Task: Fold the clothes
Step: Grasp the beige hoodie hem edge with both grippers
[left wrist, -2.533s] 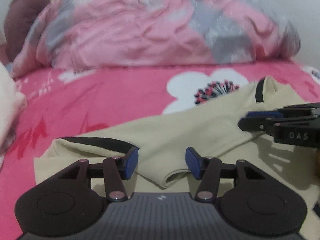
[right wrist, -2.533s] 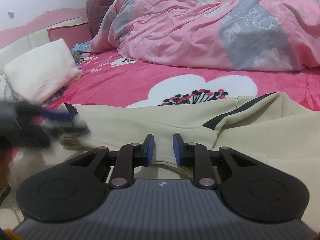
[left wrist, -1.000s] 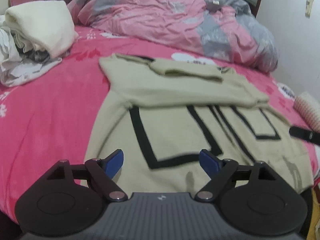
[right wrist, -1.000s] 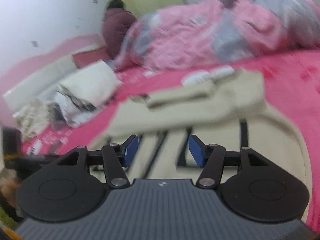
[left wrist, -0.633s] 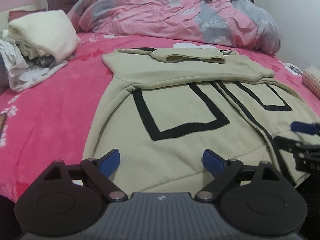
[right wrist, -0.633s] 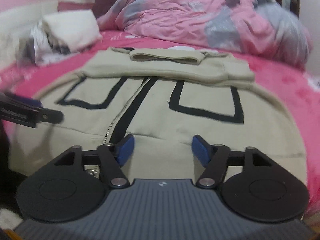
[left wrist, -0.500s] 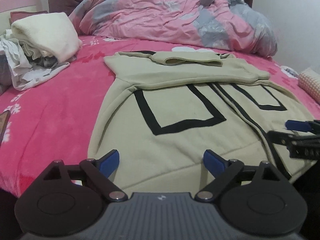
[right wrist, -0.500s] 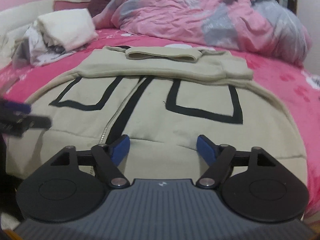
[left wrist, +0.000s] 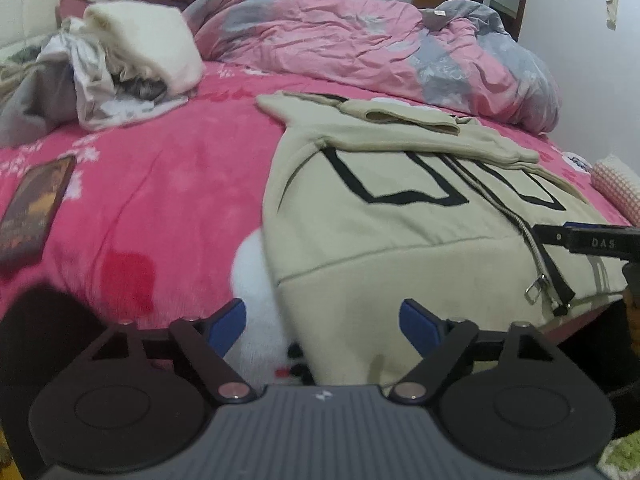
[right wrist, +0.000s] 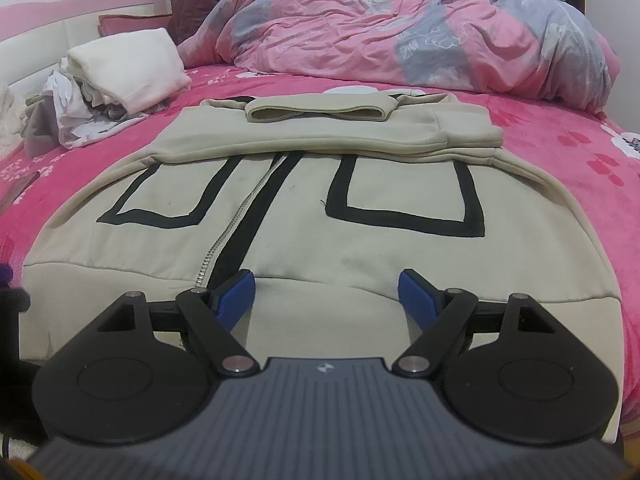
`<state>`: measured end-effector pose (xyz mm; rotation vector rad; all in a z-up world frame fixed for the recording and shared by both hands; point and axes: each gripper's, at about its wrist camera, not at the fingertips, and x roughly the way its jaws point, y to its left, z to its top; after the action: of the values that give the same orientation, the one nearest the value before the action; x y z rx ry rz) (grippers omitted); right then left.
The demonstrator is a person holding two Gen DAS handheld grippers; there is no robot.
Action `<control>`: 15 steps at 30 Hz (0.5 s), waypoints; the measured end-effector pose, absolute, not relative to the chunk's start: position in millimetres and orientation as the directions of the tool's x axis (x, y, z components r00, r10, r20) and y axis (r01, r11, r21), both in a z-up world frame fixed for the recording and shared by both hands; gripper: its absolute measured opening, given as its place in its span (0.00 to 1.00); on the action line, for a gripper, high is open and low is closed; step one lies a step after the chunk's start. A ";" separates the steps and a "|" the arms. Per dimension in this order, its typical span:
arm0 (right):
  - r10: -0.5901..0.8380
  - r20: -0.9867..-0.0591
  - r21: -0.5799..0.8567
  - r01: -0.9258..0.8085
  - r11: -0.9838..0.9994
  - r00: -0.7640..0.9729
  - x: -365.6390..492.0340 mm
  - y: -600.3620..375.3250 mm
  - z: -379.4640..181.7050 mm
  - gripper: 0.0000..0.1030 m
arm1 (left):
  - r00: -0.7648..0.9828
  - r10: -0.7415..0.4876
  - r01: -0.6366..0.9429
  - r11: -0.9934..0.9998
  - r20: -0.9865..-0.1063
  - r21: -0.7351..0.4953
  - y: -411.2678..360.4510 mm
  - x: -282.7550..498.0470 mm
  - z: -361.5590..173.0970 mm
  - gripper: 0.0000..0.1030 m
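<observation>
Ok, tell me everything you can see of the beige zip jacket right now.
The beige jacket lies flat, front up, on the pink bedspread. It looks like thick fleece, with black-outlined rectangles either side of a closed metal zipper. Both sleeves are folded across the chest. The hem faces both cameras, with the right hand-held gripper open above it.

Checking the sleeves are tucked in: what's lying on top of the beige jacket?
Folded beige sleeves lie across the jacket at its far end, a cuff topmost. What they cover there, collar included, is hidden.
</observation>
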<state>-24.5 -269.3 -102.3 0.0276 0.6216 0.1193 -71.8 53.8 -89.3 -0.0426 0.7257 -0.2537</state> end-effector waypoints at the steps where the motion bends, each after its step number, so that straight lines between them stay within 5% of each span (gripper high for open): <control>1: 0.121 -0.579 0.062 -0.104 0.993 0.806 -24.4 -269.4 -102.4 0.77 | 0.714 -0.251 0.216 0.967 -0.654 -0.135 55.2 -71.3 -90.4 0.75; 6: 0.123 -0.583 0.064 -0.106 0.992 0.803 -23.8 -269.7 -102.3 0.78 | 0.683 -0.302 0.227 0.953 -0.665 -0.199 61.9 -68.0 -94.6 0.59; 15: 0.124 -0.580 0.065 -0.106 0.992 0.805 -23.9 -269.7 -103.0 0.78 | 0.534 -0.430 0.238 0.903 -0.728 -0.358 65.3 -55.1 -115.3 0.56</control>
<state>-23.9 -269.7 -103.0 0.0299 0.6227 0.1229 -55.1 65.3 -115.3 -0.2261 0.9261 -0.4018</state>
